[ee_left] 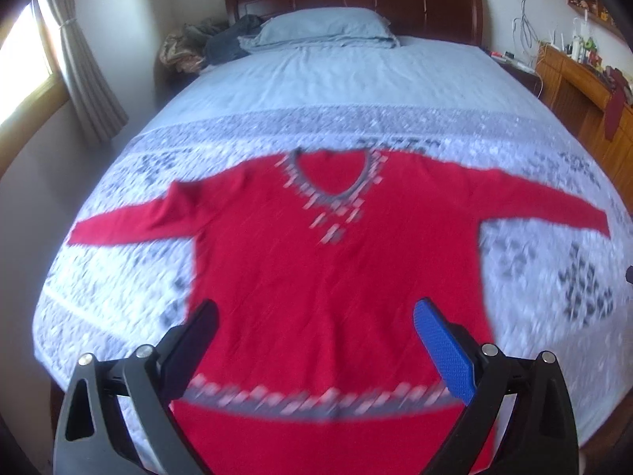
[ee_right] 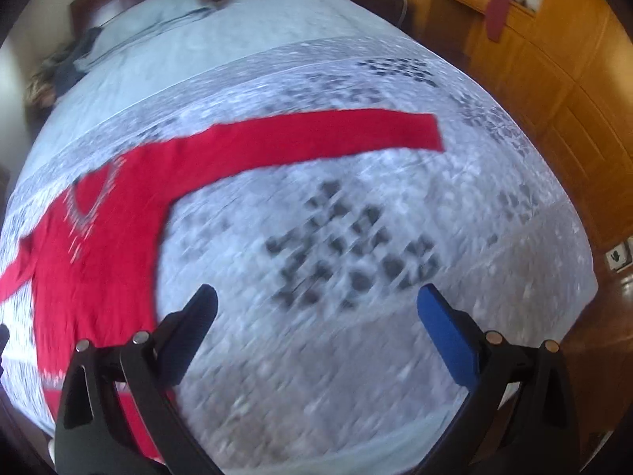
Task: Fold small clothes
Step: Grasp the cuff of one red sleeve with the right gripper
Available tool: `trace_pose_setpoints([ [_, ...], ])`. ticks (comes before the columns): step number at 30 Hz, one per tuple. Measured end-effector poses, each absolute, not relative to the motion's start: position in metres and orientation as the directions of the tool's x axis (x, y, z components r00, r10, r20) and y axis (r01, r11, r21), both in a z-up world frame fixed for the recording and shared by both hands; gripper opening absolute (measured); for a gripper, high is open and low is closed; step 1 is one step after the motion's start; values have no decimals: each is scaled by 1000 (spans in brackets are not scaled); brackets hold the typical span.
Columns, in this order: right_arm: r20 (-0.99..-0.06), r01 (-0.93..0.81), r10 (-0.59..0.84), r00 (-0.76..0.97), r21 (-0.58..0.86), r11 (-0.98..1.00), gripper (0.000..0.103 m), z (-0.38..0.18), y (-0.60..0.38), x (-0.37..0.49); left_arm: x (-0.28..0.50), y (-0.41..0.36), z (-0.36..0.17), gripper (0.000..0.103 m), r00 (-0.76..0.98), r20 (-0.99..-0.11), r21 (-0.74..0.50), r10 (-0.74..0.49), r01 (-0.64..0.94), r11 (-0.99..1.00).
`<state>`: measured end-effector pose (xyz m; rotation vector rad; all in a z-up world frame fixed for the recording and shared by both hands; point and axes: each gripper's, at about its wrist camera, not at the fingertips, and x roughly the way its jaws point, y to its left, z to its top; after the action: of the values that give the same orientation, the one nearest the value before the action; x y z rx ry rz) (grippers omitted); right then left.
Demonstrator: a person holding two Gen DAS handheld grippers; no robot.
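A red sweater [ee_left: 336,245] lies flat and face up on the patterned blanket [ee_left: 118,277] of a bed [ee_left: 356,79], both sleeves stretched out to the sides and its grey-trimmed V-neck pointing toward the pillow [ee_left: 324,25] at the headboard. The left gripper [ee_left: 316,316] hangs over the sweater's lower body with its jaws spread wide and holding nothing. The right gripper [ee_right: 316,304] hangs over bare blanket beside the sweater's hem, below its outstretched sleeve [ee_right: 316,130], jaws likewise spread and empty, with a wooden cabinet [ee_right: 534,59] beyond the bed's edge.
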<state>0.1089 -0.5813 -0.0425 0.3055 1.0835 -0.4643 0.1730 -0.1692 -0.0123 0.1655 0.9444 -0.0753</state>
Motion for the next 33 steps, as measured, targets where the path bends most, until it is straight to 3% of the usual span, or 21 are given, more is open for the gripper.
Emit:
trace_pose_setpoints([
  [9,-955,608,-127,269,66,791,100,-117,-764,197,275,-321,-46,99,566,-820,44,-86,213,976],
  [17,-956,678,0,293,208,706,96,-167,-820,213,303,-333,-83,99,539,-840,61,-60,203,977],
  [19,-947,682,-8,320,224,696,88,-165,-823,211,307,-320,-92,99,540,-841,87,-23,178,980],
  [21,-945,679,-34,326,209,704,49,-160,-825,209,312,-305,-99,99,526,-851,92,0,149,984],
  [22,-942,670,-30,333,214,711,38,-156,-825,207,314,-298,-102,99,518,-855,92,9,136,986],
  [23,-936,661,-2,353,247,708,13,-154,-825,206,316,-290,-104,99,512,-859,92,16,123,988],
  [24,-927,659,13,375,277,699,8,-149,-825,204,317,-283,-105,99,511,-859,94,22,115,989],
  [33,-883,441,-14,469,220,870,7,-82,-717,237,318,-205,-99,99,517,-850,145,107,34,989],
])
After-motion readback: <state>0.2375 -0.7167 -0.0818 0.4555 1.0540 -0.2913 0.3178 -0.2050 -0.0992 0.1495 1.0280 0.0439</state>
